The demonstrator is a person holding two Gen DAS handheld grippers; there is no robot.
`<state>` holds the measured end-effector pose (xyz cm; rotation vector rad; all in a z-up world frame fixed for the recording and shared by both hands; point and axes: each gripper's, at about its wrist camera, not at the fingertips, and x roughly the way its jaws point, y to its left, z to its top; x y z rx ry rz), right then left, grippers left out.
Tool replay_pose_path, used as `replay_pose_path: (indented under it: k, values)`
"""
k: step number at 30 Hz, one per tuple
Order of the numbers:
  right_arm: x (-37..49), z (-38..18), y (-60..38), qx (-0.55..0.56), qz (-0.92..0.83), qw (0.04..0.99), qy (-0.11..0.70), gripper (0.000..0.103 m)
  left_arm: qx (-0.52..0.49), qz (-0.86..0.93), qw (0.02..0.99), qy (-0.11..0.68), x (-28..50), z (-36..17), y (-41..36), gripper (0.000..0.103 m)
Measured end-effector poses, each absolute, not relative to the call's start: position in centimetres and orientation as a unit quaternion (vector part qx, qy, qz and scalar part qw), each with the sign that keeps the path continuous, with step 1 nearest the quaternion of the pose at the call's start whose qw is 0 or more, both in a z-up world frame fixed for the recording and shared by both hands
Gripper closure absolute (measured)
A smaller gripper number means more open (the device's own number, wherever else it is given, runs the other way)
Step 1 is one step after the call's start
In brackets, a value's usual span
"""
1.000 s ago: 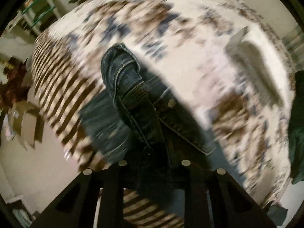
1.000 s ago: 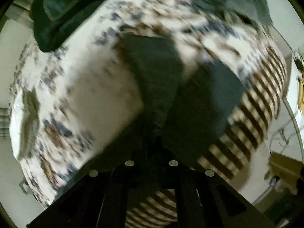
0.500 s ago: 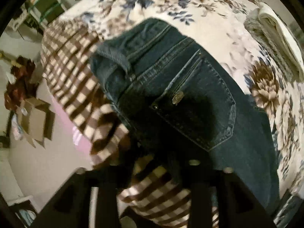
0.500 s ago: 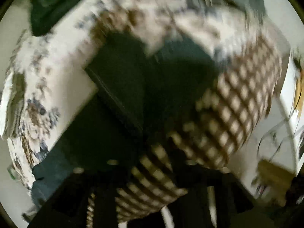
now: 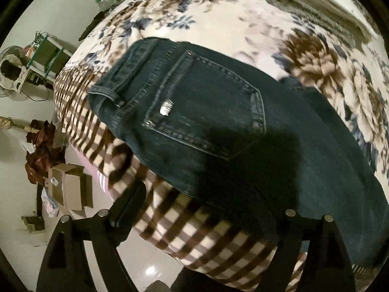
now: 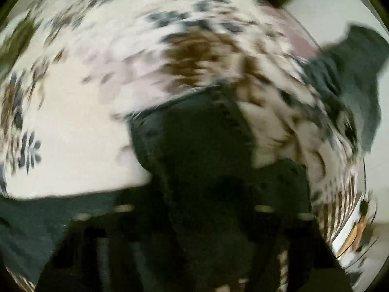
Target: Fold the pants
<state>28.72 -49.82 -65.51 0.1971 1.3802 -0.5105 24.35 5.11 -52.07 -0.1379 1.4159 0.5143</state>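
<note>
1. Location of the work item. The pants lie flat on the bed, back side up, with one rear pocket showing. In the left wrist view they sit directly ahead of the left hand-held gripper, beyond its fingertips.

2. Long axis. From the left hand-held gripper, the waistband is ahead and to the left, near the checked border at the bed edge. The legs run away to the right and pass out of frame at the lower right. The long axis therefore lies crosswise to the fingers, left to right.

3. Left hand-held gripper state. The fingers stand well apart with nothing between them. The seat of the pants is just ahead of the right finger; the left finger is over the checked border.

4. Right hand-held gripper state. The right wrist view is heavily blurred. Dark denim fills the area just ahead of the right hand-held gripper. Whether the fingers are closed on the cloth cannot be told.

5. Nearer hand, as a judgement. The left unit is nearer the waistband end; the right unit appears nearer the leg end.

6. Next move, as a judgement. A fold along the long axis would bring the leg end toward the waistband, so the right side leads.
</note>
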Motion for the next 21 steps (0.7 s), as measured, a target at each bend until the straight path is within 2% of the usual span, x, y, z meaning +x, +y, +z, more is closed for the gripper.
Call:
replay_pose_path:
  k: [2, 6, 9, 12, 16, 18, 21]
  values:
    - [25.9, -64.2, -52.8, 0.145, -0.284, 0.732, 0.602, 0.074, -0.064, 0.229, 0.723, 0.649, 24.6, -52.1, 4.7, 0.018]
    - [17.1, -63.1, -60.4, 0.305, -0.371, 0.681, 0.552, 0.074, -0.059, 0.224, 0.717, 0.657, 24.8, -52.5, 4.2, 0.018]
    - [12.5, -64.3, -63.6, 0.427, -0.363, 0.645, 0.519, 0.071, -0.064, 0.221, 0.710, 0.665, 24.7, -52.8, 3.9, 0.018]
    - [10.2, -64.2, -64.7, 0.493, -0.345, 0.645, 0.470, 0.071, -0.067, 0.220, 0.710, 0.666, 24.3, -52.9, 3.8, 0.018]
    - [11.8, -62.8, -62.3, 0.484, -0.310, 0.665, 0.477, 0.071, -0.074, 0.218, 0.712, 0.664, 23.9, -52.7, 4.2, 0.018]
    - [14.9, -61.9, -58.9, 0.463, -0.256, 0.677, 0.511, 0.056, -0.082, 0.218, 0.714, 0.660, 23.5, -52.3, 4.7, 0.018]
    - [20.2, -60.9, -51.2, 0.421, -0.148, 0.690, 0.570, 0.047, -0.102, 0.229, 0.721, 0.646, 22.9, -51.5, 6.2, 0.018]
